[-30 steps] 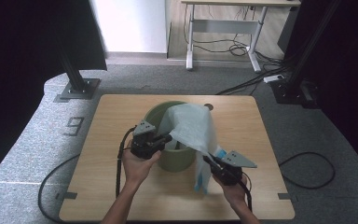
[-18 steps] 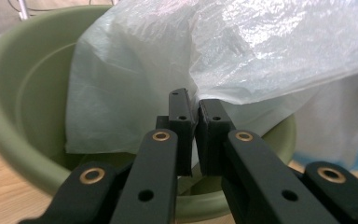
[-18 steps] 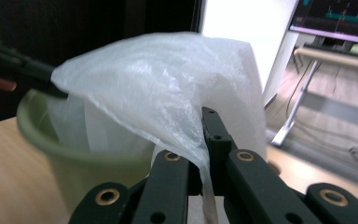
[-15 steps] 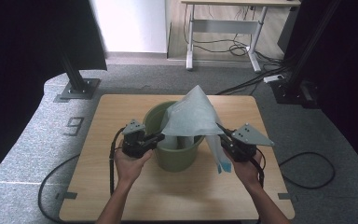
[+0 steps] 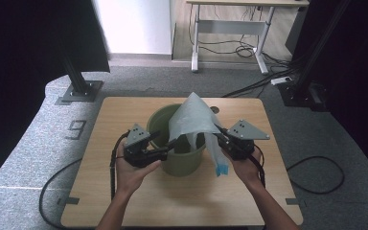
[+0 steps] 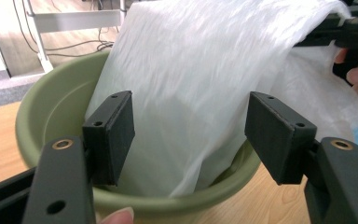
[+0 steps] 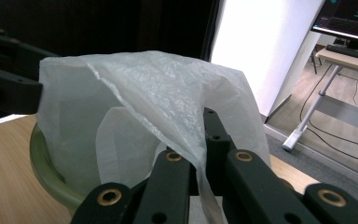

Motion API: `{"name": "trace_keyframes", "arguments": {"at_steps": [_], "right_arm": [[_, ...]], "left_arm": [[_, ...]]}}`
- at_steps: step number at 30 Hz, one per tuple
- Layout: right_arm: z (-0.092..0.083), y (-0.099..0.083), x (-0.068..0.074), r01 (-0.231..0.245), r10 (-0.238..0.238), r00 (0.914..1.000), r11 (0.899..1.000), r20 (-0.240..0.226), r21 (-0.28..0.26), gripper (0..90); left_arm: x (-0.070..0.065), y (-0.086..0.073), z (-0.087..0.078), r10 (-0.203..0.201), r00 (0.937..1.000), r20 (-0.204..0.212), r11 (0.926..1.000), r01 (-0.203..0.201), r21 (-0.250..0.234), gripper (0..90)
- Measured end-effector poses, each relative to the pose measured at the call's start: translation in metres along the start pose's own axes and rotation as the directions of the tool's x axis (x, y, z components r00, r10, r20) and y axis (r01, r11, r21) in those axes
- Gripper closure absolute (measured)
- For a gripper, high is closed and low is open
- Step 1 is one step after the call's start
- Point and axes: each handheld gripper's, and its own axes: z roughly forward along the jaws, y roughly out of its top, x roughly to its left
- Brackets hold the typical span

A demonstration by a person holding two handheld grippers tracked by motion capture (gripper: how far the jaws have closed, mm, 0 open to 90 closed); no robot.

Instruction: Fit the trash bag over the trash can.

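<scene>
A: Start with the high view. Where is the bag?

B: The thin white plastic bag (image 5: 194,120) is tented up over the green bucket (image 5: 182,160) in the middle of the wooden table (image 5: 124,191), its lower part hanging inside the bucket and one blue-edged tail draped outside on the right. The right gripper (image 5: 219,135) pinches its right edge; the left gripper (image 5: 165,145) sits at the near left rim.

A: And the left gripper view?

B: The left gripper (image 6: 191,135) has just been opening its jaws. The pads stand apart with the bag (image 6: 205,93) between them but not pressed, so it holds nothing. The film falls in soft folds into the bucket (image 6: 51,107).

A: The right gripper view?

B: The right gripper (image 7: 200,163) is clamped tight on a fold of the bag (image 7: 158,93), which drapes over its jaws.

A: How will it handle?

B: I'd judge it nearly weightless, limp and slippery, and easy to tear if yanked. It keeps no shape, so one grip just lifts a peak. Best to take the open edge at two opposite points and spread it over the bucket rim.
</scene>
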Motion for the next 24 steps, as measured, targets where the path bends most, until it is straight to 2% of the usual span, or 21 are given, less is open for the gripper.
{"name": "trace_keyframes", "arguments": {"at_steps": [5, 8, 12, 14, 16, 20, 21, 22, 24], "right_arm": [[0.002, 0.0, 0.005, 0.005, -0.005, 0.9998, 1.0, -0.021, -0.001, 88.2], [0.002, 0.0, 0.008, 0.004, -0.004, 0.9991, 1.0, -0.042, -0.008, 88.1], [0.002, -0.005, 0.011, 0.007, -0.007, 0.9975, 1.0, -0.071, -0.01, 85.2], [0.001, -0.007, 0.01, -0.003, 0.002, 0.9957, 1.0, -0.093, -0.012, 80.5], [0.001, -0.01, 0.01, -0.002, 0.0, 0.9929, 1.0, -0.119, -0.02, 72.5], [-0.005, -0.018, 0.013, -0.008, 0.0, 0.9849, 0.999, -0.173, -0.043, 53.1], [-0.009, -0.02, 0.013, -0.011, 0.001, 0.9811, 0.998, -0.194, -0.054, 50.9], [-0.013, -0.022, 0.012, -0.017, 0.004, 0.9786, 0.998, -0.206, -0.06, 48.7], [-0.021, -0.025, 0.008, -0.046, 0.028, 0.9737, 0.996, -0.226, -0.074, 46.0]], "left_arm": [[-0.008, 0.01, 0.016, 0.016, 0.9999, -0.001, 0.9994, -0.016, 0.03, 36.6], [-0.012, 0.011, 0.025, 0.007, 0.9999, 0.014, 0.9981, -0.008, 0.061, 49.8], [-0.008, 0.012, 0.027, -0.014, 0.9989, 0.045, 0.9972, 0.01, 0.074, 73.6], [-0.005, 0.011, 0.027, -0.017, 0.9995, 0.028, 0.9971, 0.015, 0.074, 82.7], [-0.001, 0.011, 0.026, -0.029, 0.9992, 0.028, 0.9972, 0.027, 0.07, 88.2], [0.01, 0.009, 0.02, -0.06, 0.9982, 0.001, 0.9966, 0.059, 0.057, 89.4], [0.01, 0.009, 0.02, -0.06, 0.9982, 0.001, 0.9966, 0.059, 0.057, 89.5], [0.02, 0.007, 0.016, -0.084, 0.9963, -0.019, 0.9952, 0.085, 0.049, 89.5], [0.03, 0.004, 0.013, -0.111, 0.993, -0.038, 0.9924, 0.113, 0.048, 89.5]]}}
